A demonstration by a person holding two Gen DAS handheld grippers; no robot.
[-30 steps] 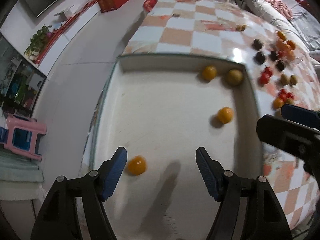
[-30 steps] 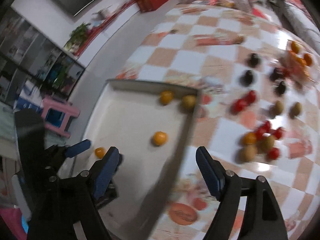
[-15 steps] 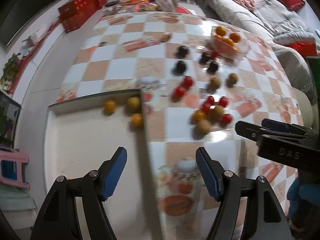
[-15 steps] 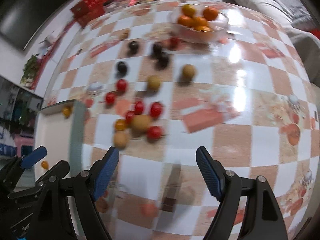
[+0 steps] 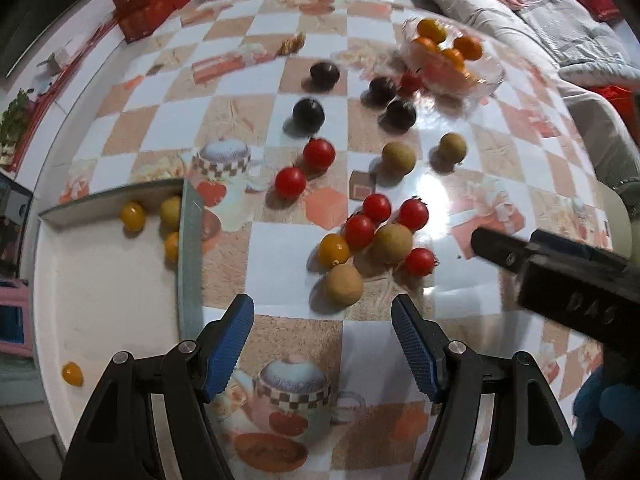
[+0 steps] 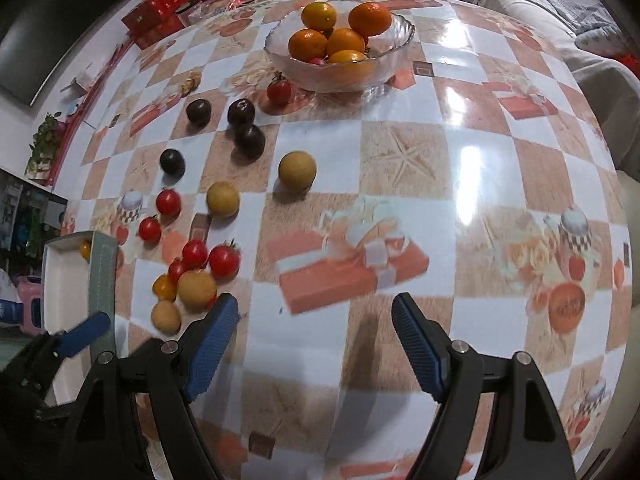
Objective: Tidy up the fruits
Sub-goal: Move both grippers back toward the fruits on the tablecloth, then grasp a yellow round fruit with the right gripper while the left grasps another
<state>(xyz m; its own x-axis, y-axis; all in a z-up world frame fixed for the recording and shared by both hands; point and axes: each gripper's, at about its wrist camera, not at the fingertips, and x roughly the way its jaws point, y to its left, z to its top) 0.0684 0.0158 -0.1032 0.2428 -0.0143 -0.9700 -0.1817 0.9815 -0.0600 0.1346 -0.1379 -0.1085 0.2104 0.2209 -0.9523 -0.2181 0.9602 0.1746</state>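
Observation:
Loose fruit lies on a checkered tablecloth: several red cherry tomatoes (image 5: 359, 231), tan round fruits (image 5: 343, 284), dark plums (image 5: 308, 113) and one yellow tomato (image 5: 333, 250). A white tray (image 5: 100, 280) at the left holds several yellow tomatoes (image 5: 132, 216). A glass bowl (image 6: 340, 68) at the back holds oranges (image 6: 345, 41). My left gripper (image 5: 322, 334) hangs open and empty just in front of the fruit cluster. My right gripper (image 6: 315, 334) is open and empty over bare cloth, to the right of that cluster (image 6: 196, 288).
Red boxes (image 5: 154, 4) and snack packets crowd the table's far end. A grey sofa (image 5: 560, 40) with bedding runs along the right side. A pink stool (image 5: 12, 316) stands on the floor at the left, beyond the tray.
Both grippers have swung to the right, from above the white tray to over the tablecloth by the loose fruit. Their jaws have stayed equally wide and empty.

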